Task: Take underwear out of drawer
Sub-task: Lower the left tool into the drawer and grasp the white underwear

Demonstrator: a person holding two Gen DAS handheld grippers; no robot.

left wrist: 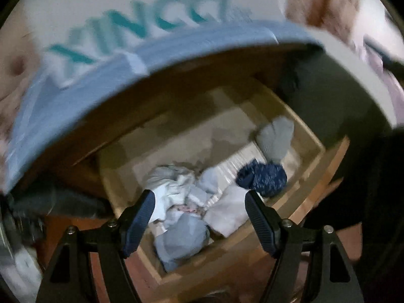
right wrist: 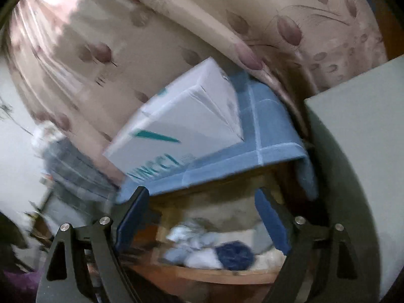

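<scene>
Pale bundled underwear (left wrist: pixel 176 197) lies in the open drawer (left wrist: pixel 313 149); my left hand-held gripper (left wrist: pixel 199 217) hangs above it, wide open and empty, ready to descend and close.

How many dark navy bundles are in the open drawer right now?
1. The navy bundle lies toward the right side of the drawer, beside the grey bundle. The pale clothes pile could hide more.
</scene>
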